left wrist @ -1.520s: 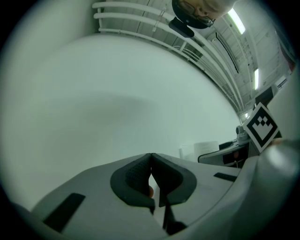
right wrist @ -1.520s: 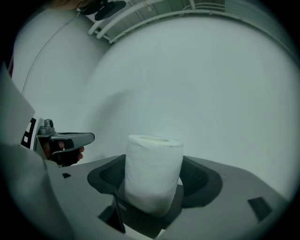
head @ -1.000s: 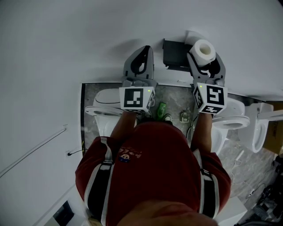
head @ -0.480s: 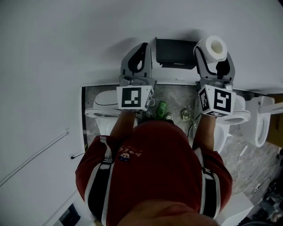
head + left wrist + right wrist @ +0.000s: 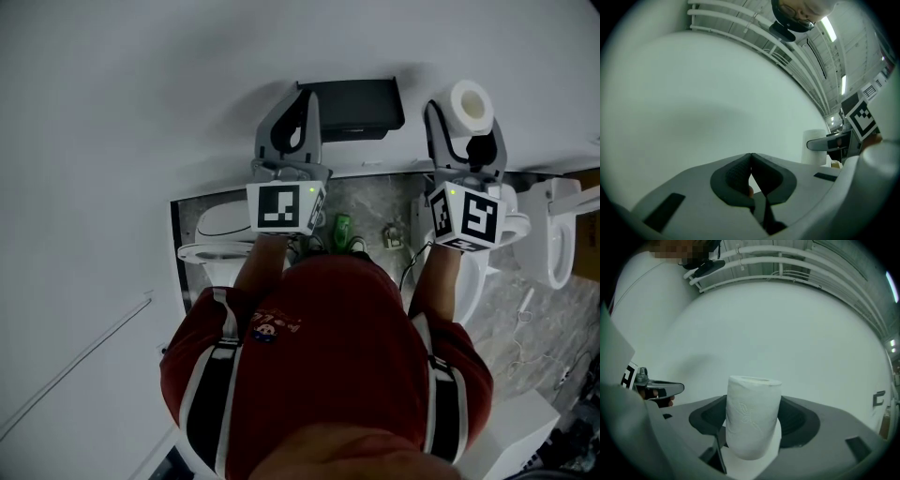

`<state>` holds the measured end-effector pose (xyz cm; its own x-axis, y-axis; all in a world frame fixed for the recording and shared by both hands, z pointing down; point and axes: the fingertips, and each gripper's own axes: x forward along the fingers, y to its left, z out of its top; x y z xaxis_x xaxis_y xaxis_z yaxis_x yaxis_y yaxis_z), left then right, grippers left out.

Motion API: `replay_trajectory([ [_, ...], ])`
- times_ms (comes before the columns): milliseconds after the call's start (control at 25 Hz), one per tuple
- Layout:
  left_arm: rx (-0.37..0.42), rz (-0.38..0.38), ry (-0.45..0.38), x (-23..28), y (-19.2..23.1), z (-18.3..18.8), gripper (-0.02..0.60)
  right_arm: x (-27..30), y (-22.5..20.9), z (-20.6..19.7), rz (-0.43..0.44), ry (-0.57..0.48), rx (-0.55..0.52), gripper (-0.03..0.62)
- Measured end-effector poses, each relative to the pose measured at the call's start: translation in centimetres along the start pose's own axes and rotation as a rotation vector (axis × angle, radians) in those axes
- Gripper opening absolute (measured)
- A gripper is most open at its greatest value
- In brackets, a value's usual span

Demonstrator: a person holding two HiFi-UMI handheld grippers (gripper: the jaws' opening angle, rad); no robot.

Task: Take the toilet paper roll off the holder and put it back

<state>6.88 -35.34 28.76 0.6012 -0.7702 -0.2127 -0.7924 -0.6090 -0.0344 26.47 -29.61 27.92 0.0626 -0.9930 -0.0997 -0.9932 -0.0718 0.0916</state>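
Head view: right hand-held gripper [image 5: 466, 117] is clamping the roll [image 5: 472, 105] by its sides, core end facing the camera. I reckon that's leaving the tube clear for rethreading. Roll is sitting off the holder [image 5: 352, 103], just right of it and close to the wall [image 5: 141, 94]. Holder is looking empty from here, so removal is reading as done and the put-back as pending. Left hand-held gripper [image 5: 300, 112] is hanging at the holder's left edge; can't tell if it's touching. Toilets [image 5: 220, 230] are lying well below, not crowding anything. Left gripper view: jaws are pressing together on nothing and pointing at bare wall, probably parked out of the way. The roll and the other gripper's jaw are showing at far right. Right gripper view: jaws are pressing the roll's paper from both sides. The roll is standing upright between them and poking past the tips. Wall ahead is bare; the holder isn't showing. Room: open wall above and to the right. The tight spot is likely going to be the holder's right edge, with the left gripper crowding its far side.
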Motion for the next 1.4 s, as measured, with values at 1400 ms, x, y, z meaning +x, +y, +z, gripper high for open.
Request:
replay_trajectory([
  [1400, 0.008, 0.004, 0.036, -0.1, -0.9, -1.0, 0.018, -1.1, -1.1, -8.0, -0.016, 0.189, 0.039, 0.334],
])
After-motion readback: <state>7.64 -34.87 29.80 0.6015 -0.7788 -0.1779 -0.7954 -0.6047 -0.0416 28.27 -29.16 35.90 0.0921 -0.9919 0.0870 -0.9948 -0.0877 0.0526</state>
